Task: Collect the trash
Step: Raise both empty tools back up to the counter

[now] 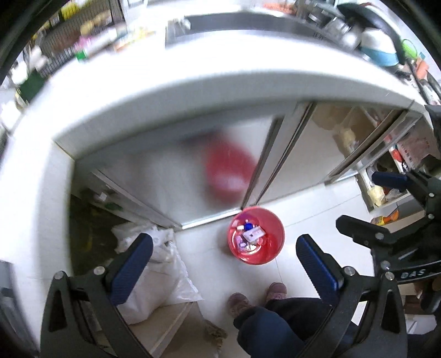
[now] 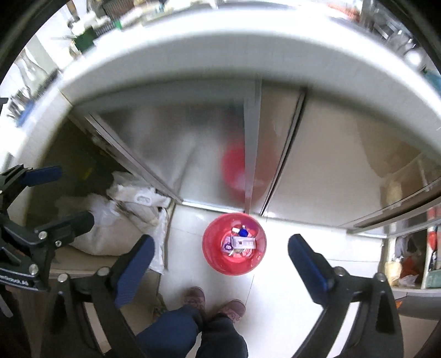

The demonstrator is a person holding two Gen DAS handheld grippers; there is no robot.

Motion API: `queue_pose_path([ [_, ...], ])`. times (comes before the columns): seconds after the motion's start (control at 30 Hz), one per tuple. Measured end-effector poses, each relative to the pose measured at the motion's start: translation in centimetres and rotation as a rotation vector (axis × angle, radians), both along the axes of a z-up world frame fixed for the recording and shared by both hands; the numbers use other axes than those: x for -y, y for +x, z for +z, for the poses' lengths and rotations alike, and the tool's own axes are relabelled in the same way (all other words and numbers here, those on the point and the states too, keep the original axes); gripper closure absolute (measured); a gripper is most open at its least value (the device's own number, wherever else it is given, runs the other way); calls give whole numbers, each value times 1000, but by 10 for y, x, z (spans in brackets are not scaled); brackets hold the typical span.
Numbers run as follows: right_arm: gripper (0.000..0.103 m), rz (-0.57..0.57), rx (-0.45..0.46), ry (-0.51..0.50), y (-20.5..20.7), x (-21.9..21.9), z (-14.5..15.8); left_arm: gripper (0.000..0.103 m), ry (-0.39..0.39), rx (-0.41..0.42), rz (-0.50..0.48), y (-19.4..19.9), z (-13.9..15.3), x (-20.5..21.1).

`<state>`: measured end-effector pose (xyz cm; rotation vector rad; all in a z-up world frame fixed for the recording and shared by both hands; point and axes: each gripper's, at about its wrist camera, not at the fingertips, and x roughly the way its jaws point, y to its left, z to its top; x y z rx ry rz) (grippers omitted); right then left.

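Note:
A red bin (image 1: pixel 273 249) (image 2: pixel 215 260) stands on the white tiled floor in front of the steel cabinet doors, far below both grippers. Inside it lie a white packet (image 1: pixel 253 234) (image 2: pixel 244 243), a blue cap (image 1: pixel 249 226) (image 2: pixel 243 232) and other small scraps. My left gripper (image 1: pixel 223 242) hangs open above the bin with nothing between its blue pads. My right gripper (image 2: pixel 222 241) is likewise wide open and empty over the bin. Each gripper also shows at the edge of the other's view, the right gripper (image 1: pixel 366 198) and the left gripper (image 2: pixel 63 195).
A white counter edge (image 1: pixel 171 91) (image 2: pixel 220 63) curves above the cabinet doors (image 2: pixel 317 165), with a sink (image 1: pixel 248 24) and dishes behind. White sacks (image 1: pixel 162 264) (image 2: pixel 115 228) lie to the left. The person's shoes (image 1: pixel 259 297) (image 2: pixel 215 303) stand just before the bin. Open shelves (image 1: pixel 386 176) sit at the right.

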<state>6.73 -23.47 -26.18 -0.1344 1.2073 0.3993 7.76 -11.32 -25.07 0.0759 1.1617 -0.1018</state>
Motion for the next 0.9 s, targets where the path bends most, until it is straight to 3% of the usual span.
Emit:
queue_pose_path([
  [0.27,1,28,98,7,-11,18,115,0,-16,118,16,-21,110,3],
  [0.43,1,34,153,33,-13,13,163,0,-14,170,26,-23,151,0],
  [0.7,1,95,195,47,-1,-7,198,0,14,208,91,-12,187,-19],
  [0.9,1,151,202,52,30,-37,199,0,10,213,142,19,194,-56],
])
